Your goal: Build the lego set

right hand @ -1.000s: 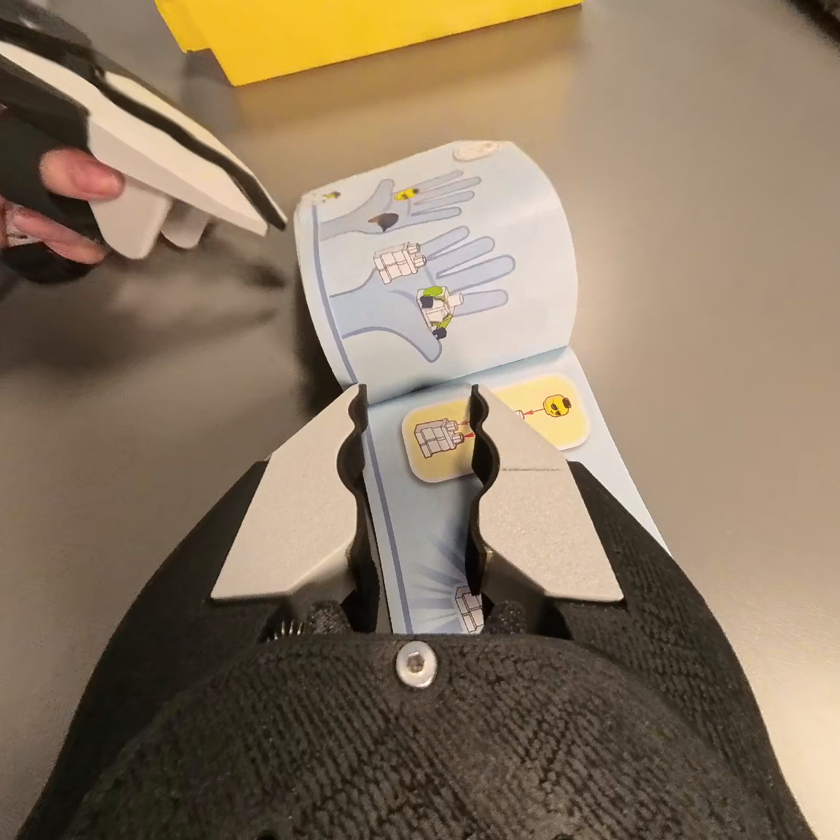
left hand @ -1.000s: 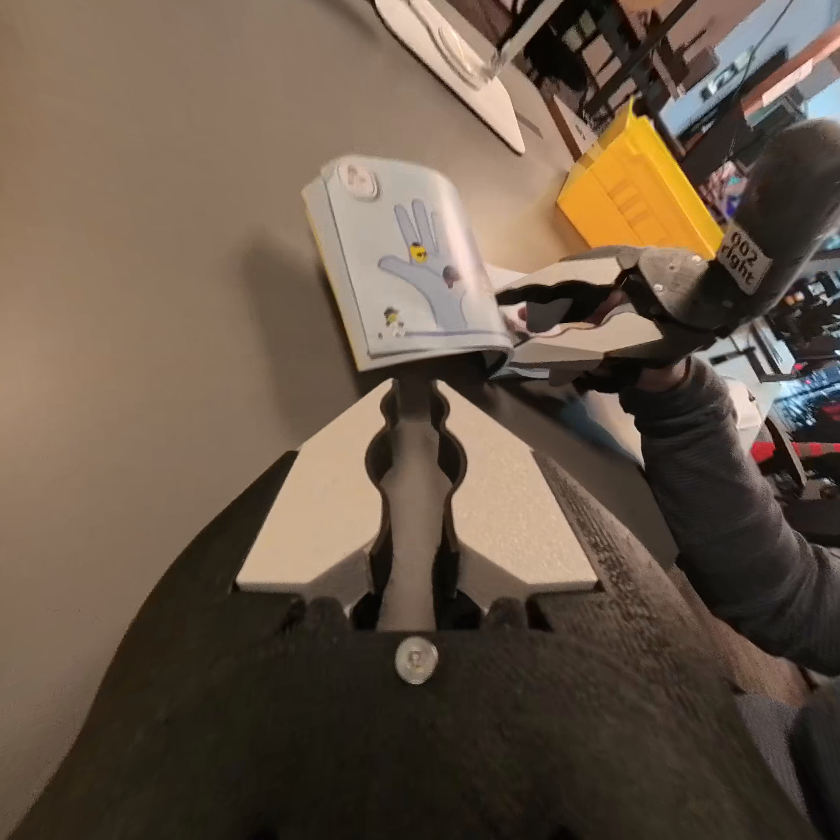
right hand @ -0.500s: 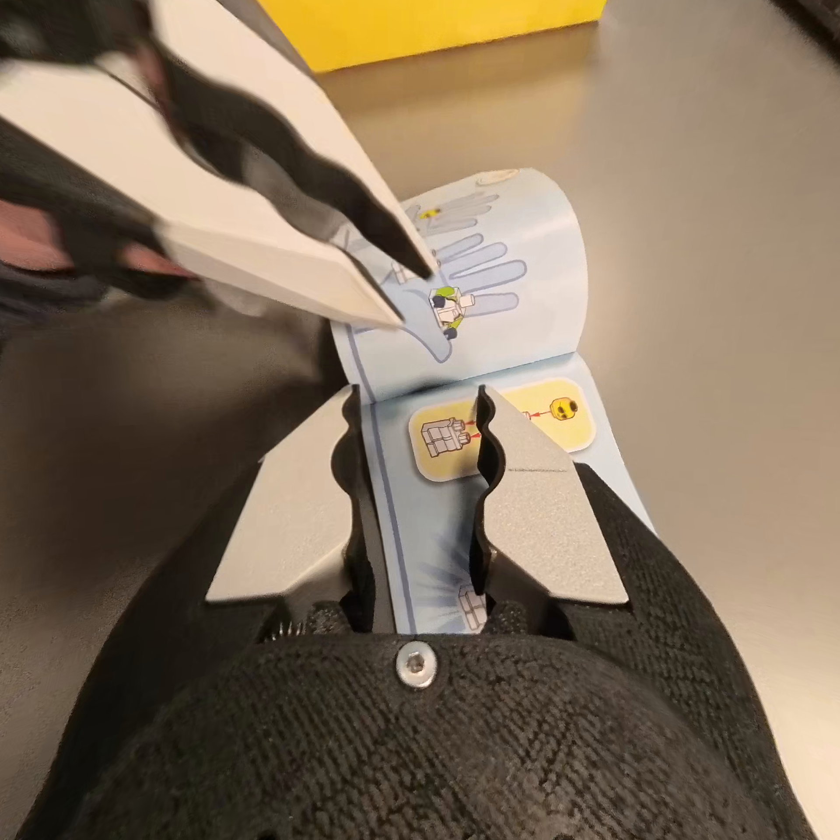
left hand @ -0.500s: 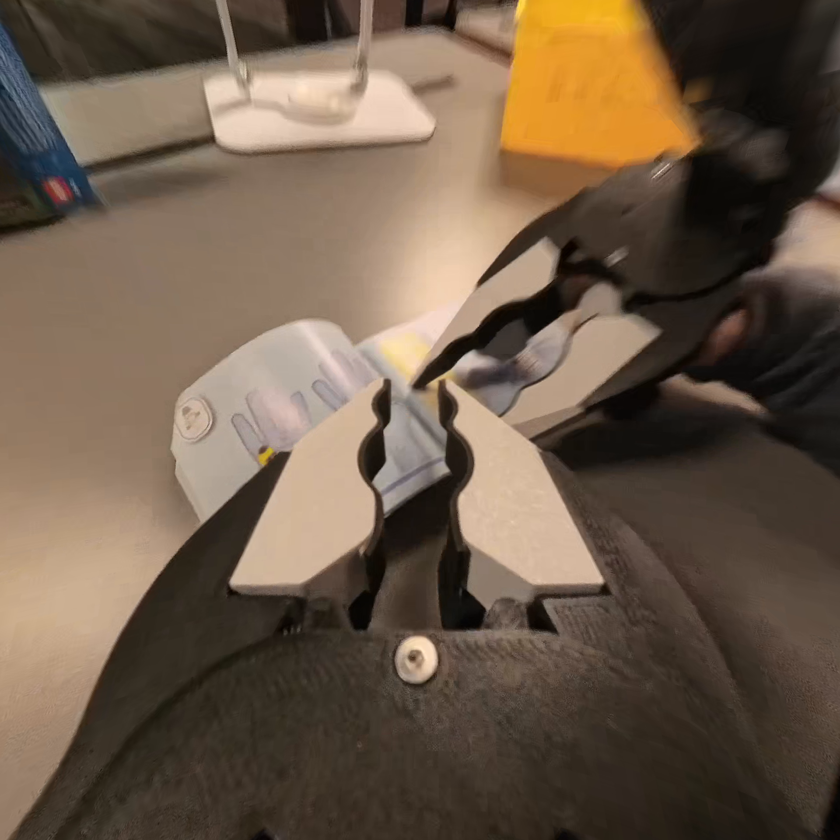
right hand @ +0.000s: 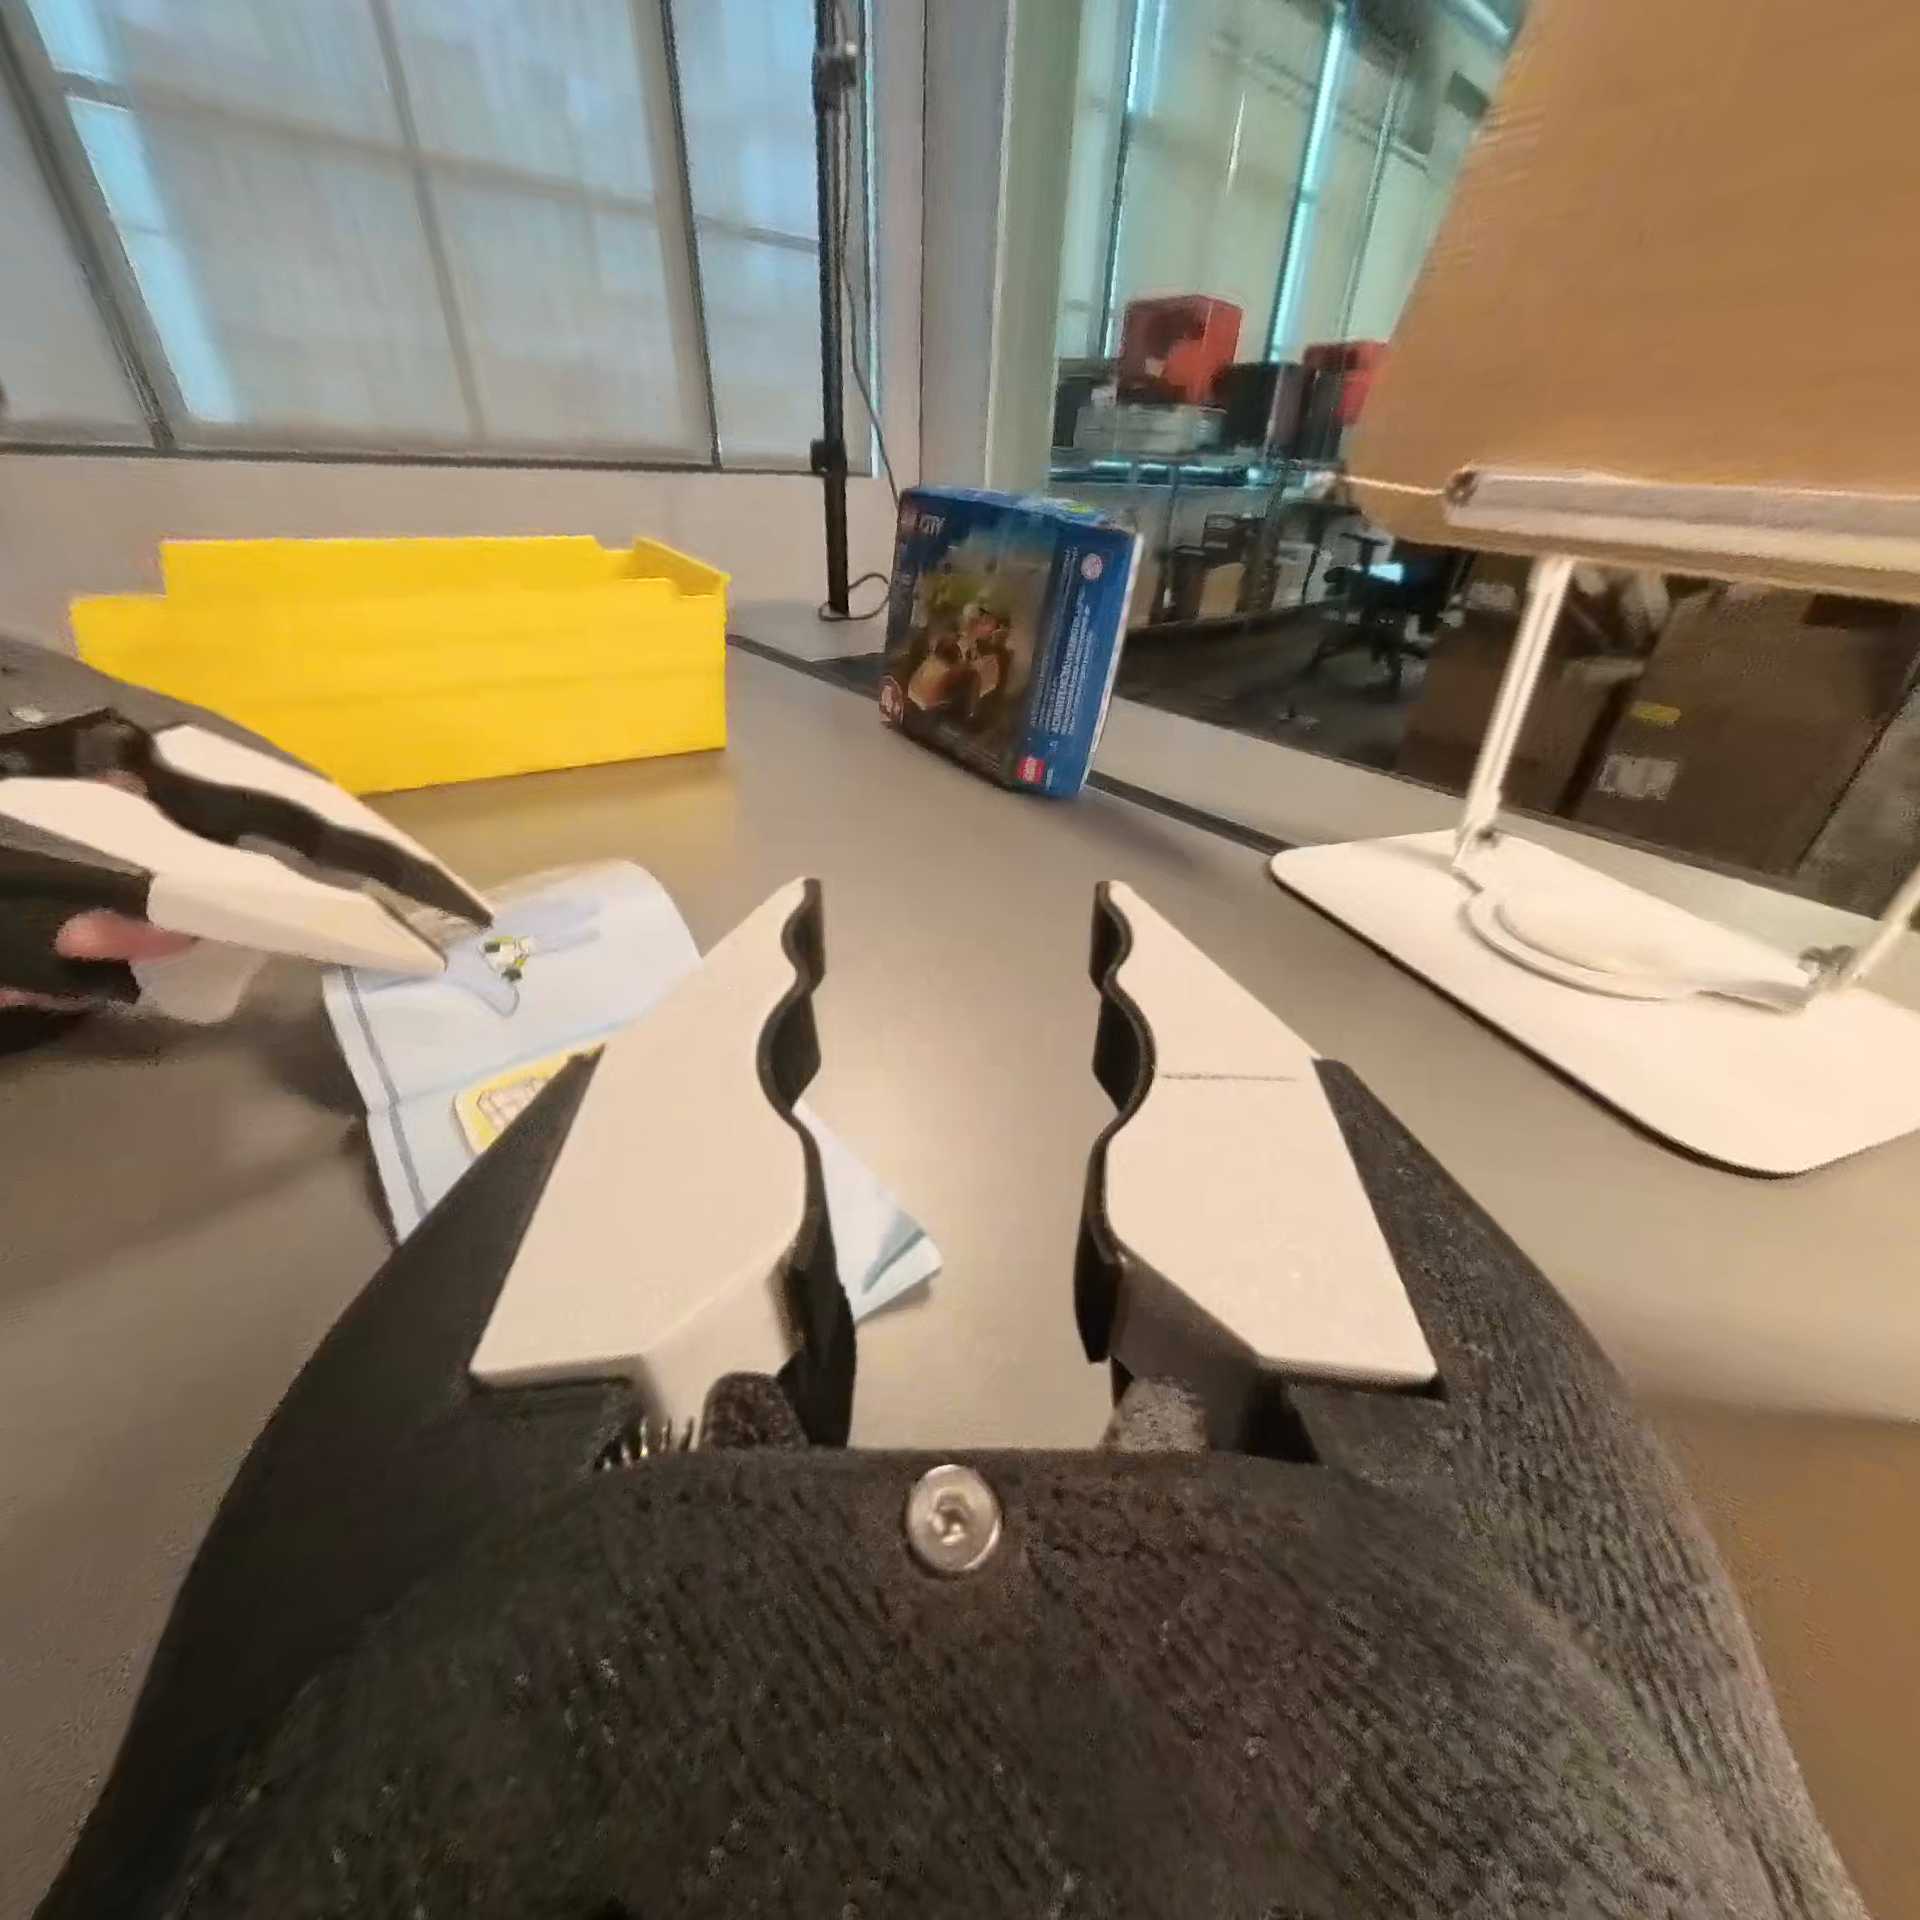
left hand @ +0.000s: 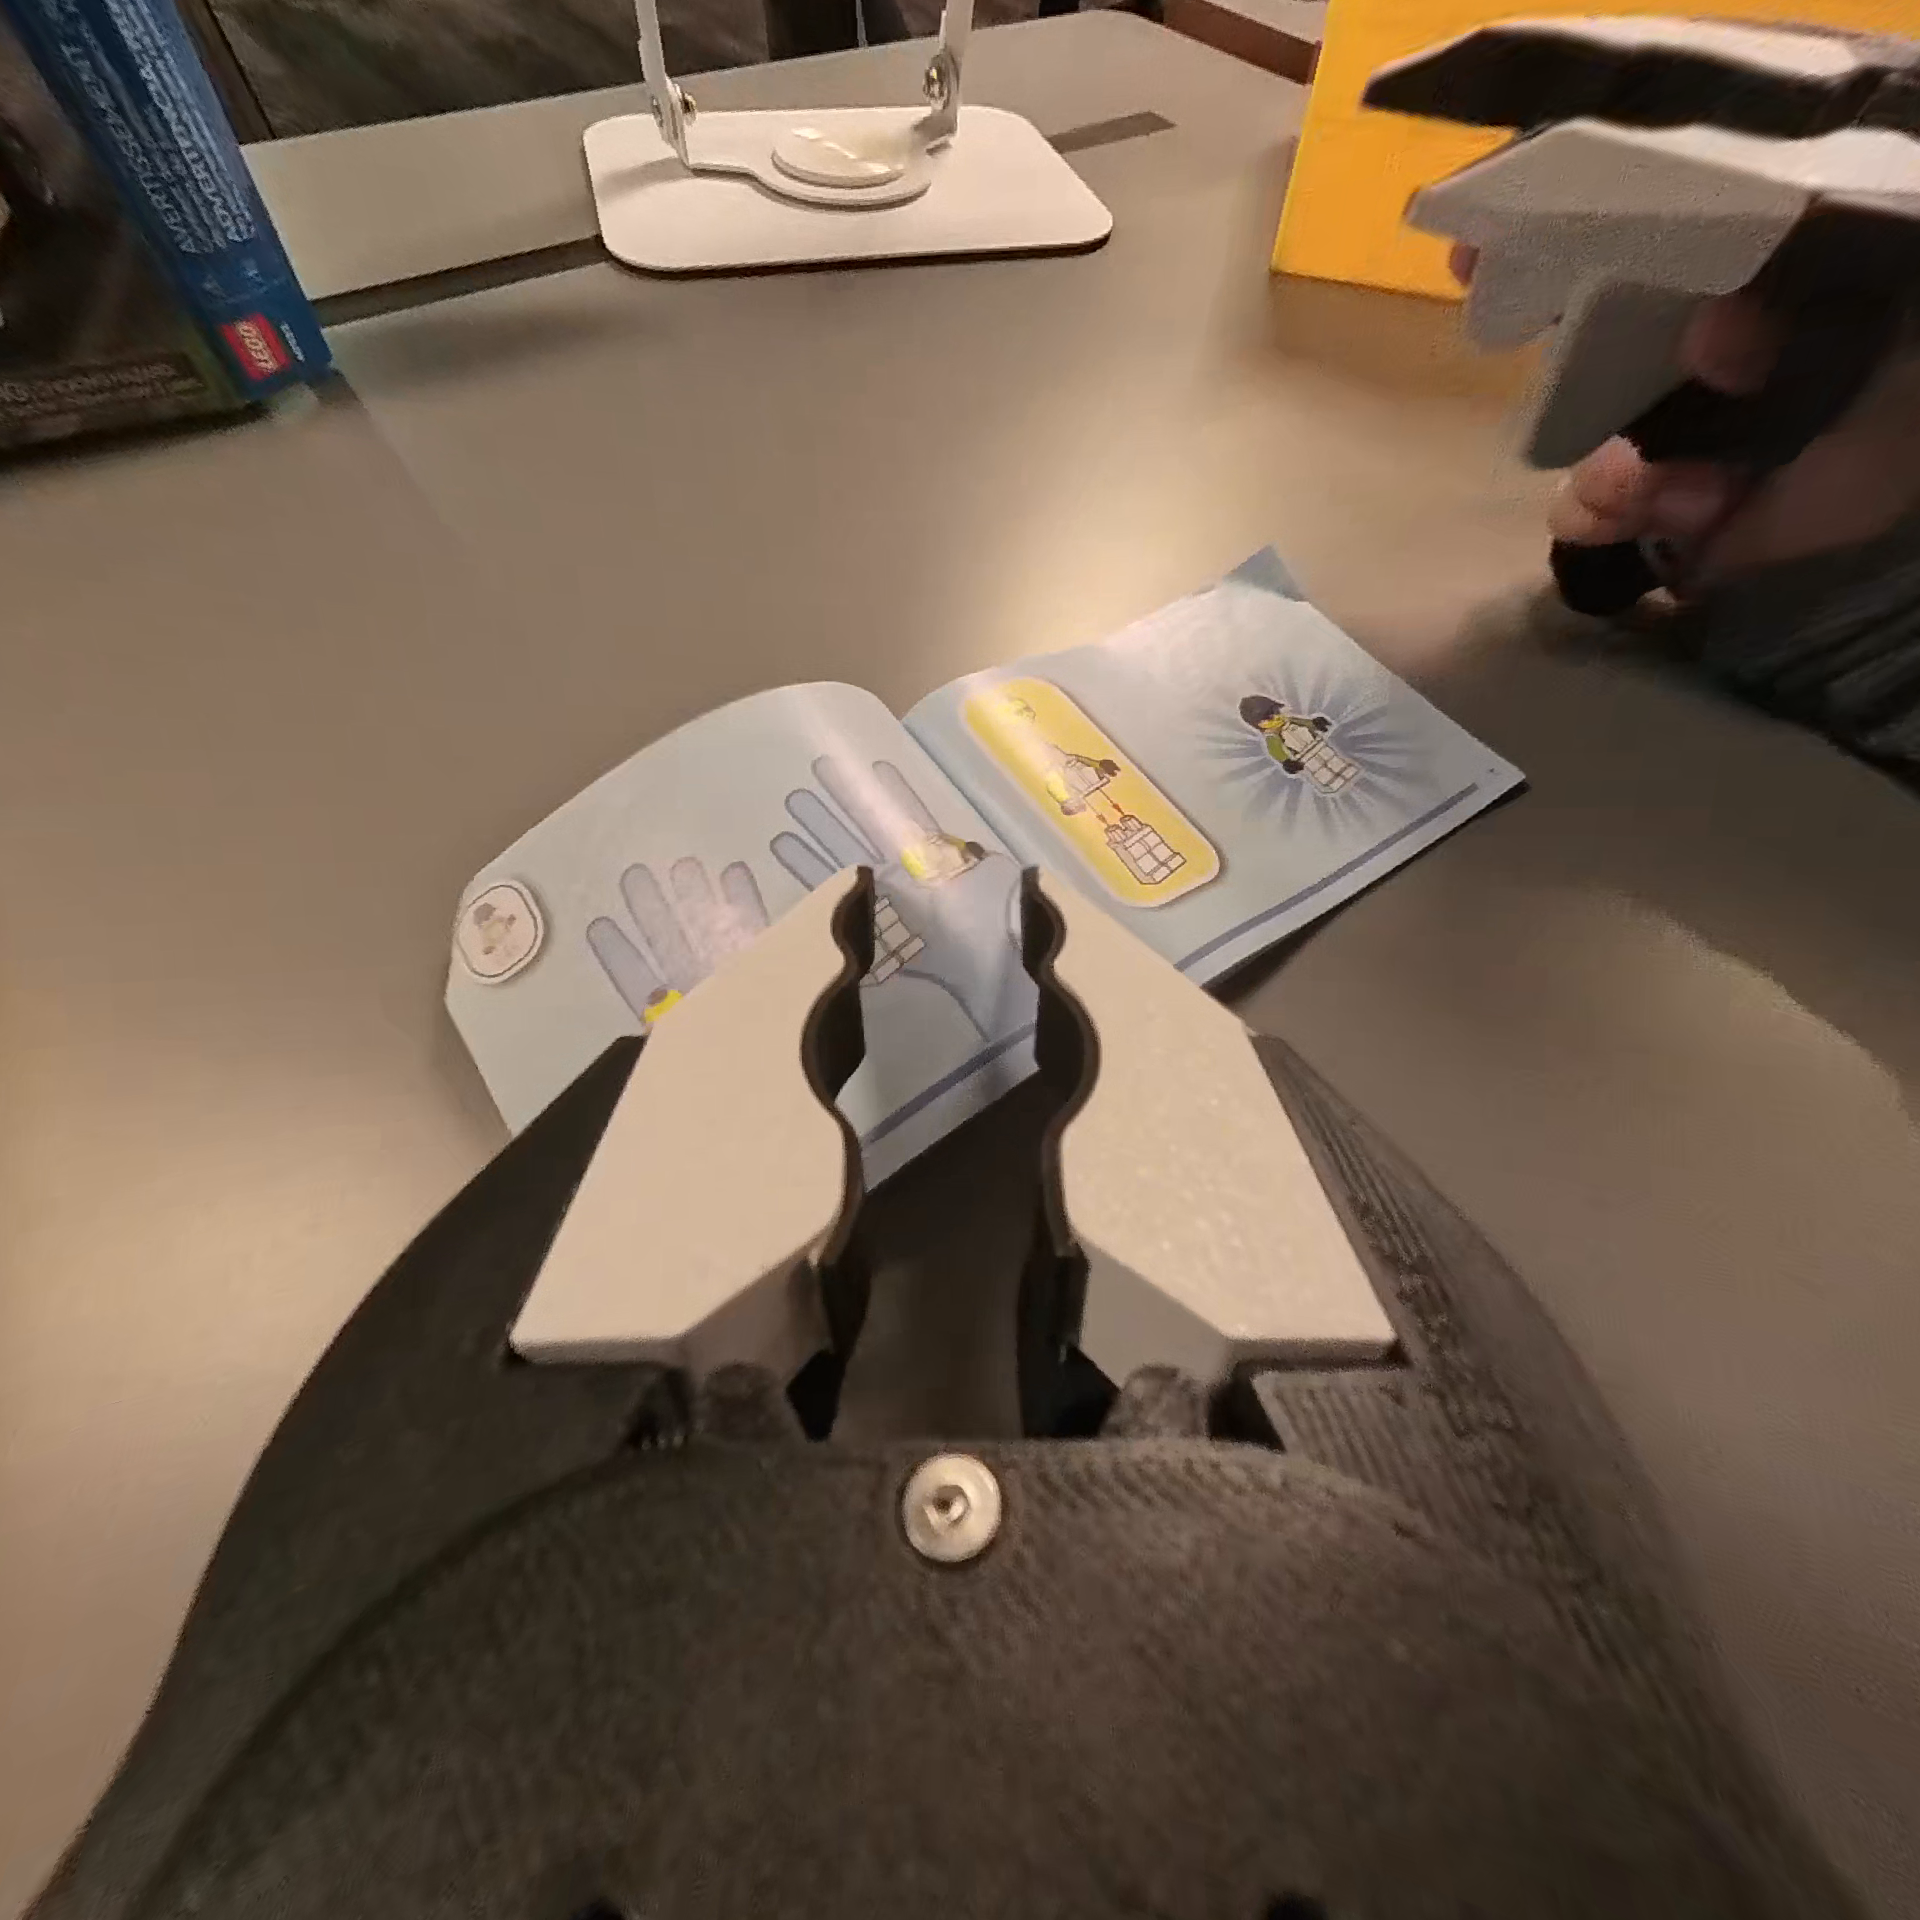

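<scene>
So the instruction booklet [left hand: 1039, 831] is lying open on the grey table [left hand: 312, 727], mid-frame in the left wrist view, its left page bowed up. The left gripper [left hand: 943, 883] hovers over that curled page, fingers parted, gripping nothing. The right gripper [right hand: 956, 894] is spread wide and empty, up off the table; it shows in the upper right of the left view. The Lego box [right hand: 1008, 665] stands centre-top in the right view, the yellow bin [right hand: 416, 665] to its left and a white stand base [right hand: 1610, 1039] at right.
</scene>
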### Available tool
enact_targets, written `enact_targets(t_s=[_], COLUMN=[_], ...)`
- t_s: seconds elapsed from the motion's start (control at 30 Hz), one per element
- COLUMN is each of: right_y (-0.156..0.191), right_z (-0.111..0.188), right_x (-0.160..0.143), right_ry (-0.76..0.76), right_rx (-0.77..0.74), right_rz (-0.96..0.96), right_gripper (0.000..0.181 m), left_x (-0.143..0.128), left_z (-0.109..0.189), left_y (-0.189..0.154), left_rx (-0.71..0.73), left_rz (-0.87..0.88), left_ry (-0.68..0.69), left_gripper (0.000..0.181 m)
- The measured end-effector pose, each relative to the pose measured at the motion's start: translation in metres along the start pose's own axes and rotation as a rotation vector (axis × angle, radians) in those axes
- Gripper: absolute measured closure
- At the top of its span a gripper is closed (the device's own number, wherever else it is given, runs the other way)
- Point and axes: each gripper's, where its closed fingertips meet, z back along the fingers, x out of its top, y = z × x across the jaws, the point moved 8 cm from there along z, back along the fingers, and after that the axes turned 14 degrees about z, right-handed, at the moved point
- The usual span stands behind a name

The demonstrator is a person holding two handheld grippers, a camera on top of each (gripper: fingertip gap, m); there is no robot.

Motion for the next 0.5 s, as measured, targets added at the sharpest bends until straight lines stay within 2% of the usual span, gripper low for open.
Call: enact_targets(t_s=[0.03,0.13,0.23,0.4,0.5], right_y=[0.001,0.016,0.035,0.059,0.057], right_z=[0.002,0.002,-0.002,-0.011,-0.015], right_x=[-0.001,-0.009,-0.018,-0.033,-0.034], right_ry=[0.019,0.175,0.334,0.557,0.566], right_rx=[0.042,0.286,0.463,0.591,0.601], right_rz=[0.013,0.024,0.022,0.076,0.098], right_gripper=[0.137,0.138,0.138,0.139,0.146], left_x=[-0.001,-0.004,-0.009,-0.013,-0.012], left_z=[0.000,0.000,-0.001,-0.007,-0.010], left_y=[0.000,0.004,0.010,0.012,0.012], left_rx=[-0.006,-0.009,0.036,0.052,0.063], left_rz=[0.004,0.024,0.009,-0.005,-0.011], left_ry=[0.011,0.059,0.126,0.207,0.210], left_gripper=[0.153,0.148,0.143,0.135,0.134])
